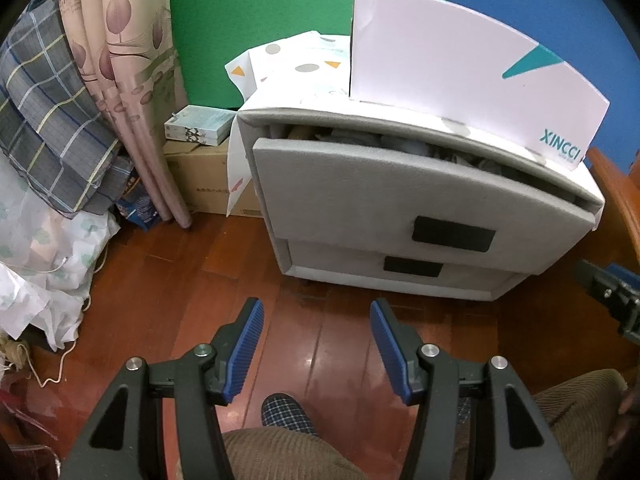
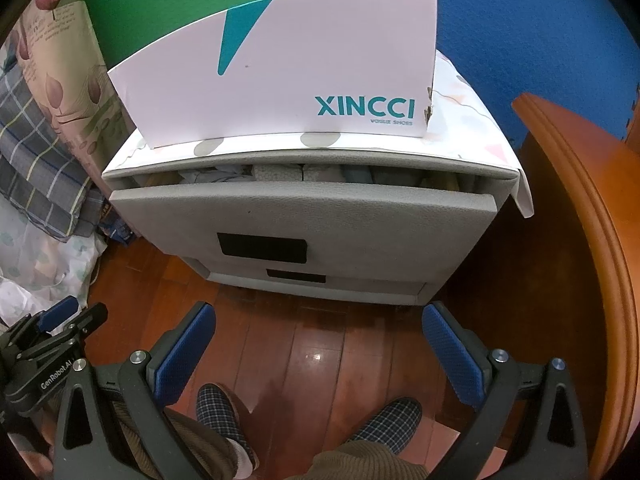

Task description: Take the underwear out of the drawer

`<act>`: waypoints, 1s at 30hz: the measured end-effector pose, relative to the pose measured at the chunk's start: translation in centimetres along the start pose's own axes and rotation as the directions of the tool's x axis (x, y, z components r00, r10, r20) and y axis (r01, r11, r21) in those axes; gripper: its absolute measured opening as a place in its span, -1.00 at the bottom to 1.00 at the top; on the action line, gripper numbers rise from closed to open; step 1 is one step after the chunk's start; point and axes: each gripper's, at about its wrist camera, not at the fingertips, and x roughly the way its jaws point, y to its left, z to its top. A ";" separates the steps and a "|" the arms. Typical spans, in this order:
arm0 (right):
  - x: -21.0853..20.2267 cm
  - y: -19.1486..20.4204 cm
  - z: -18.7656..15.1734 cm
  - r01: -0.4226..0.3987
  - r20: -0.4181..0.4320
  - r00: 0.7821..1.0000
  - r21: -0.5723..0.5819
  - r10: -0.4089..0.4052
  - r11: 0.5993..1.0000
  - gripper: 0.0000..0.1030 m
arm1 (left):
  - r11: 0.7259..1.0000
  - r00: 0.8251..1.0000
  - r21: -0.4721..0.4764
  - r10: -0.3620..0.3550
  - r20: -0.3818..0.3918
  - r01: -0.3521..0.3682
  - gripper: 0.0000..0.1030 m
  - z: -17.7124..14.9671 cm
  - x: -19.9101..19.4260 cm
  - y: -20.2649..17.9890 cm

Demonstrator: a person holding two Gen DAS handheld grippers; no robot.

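Observation:
A grey fabric drawer unit (image 1: 400,208) (image 2: 304,216) stands on the wooden floor. Its top drawer (image 1: 360,184) (image 2: 280,212) is pulled out a little, and folded underwear (image 1: 412,148) (image 2: 320,172) shows in the gap behind its front. A black handle patch (image 1: 454,234) (image 2: 262,250) sits on the drawer front; the lower drawer (image 1: 412,266) (image 2: 296,276) is closed. My left gripper (image 1: 316,312) hovers open over the floor, short of the unit, nothing between its blue pads. My right gripper (image 2: 320,316) is open wider, also empty, in front of the drawers.
A white XINCCI shoe box (image 1: 460,80) (image 2: 280,80) stands on top of the unit. Rolled curtains and checked bedding (image 1: 60,120) crowd the left, with cardboard boxes (image 1: 200,176) behind. A wooden furniture edge (image 2: 580,240) is close on the right. The person's slippered feet (image 2: 224,412) rest below.

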 end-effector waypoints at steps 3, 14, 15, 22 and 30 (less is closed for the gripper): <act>0.0 -0.1 0.0 -0.005 0.002 1.000 0.003 0.005 1.000 0.99 | 0.999 0.999 -0.003 -0.051 0.004 0.051 0.10 0.6 -0.2 0.1; -0.3 -1.4 -0.1 -0.031 0.011 0.999 0.035 0.031 0.999 0.99 | 0.935 0.965 -0.247 -0.262 -0.002 0.253 0.10 6.0 2.2 3.5; -0.3 -1.6 -0.1 -0.034 0.010 0.999 0.039 0.034 0.999 0.99 | 0.924 0.961 -0.276 -0.277 -0.003 0.265 0.10 6.5 2.5 4.0; -0.4 -3.2 -0.2 -0.045 0.013 0.999 0.090 0.044 0.995 0.99 | 0.877 0.952 -0.394 -0.305 -0.014 0.275 0.10 9.5 5.2 6.5; 0.0 -3.6 -0.1 -0.050 -0.006 0.999 0.106 0.051 0.993 0.99 | 0.816 0.932 -0.498 -0.359 -0.040 0.293 0.17 11.1 8.6 7.6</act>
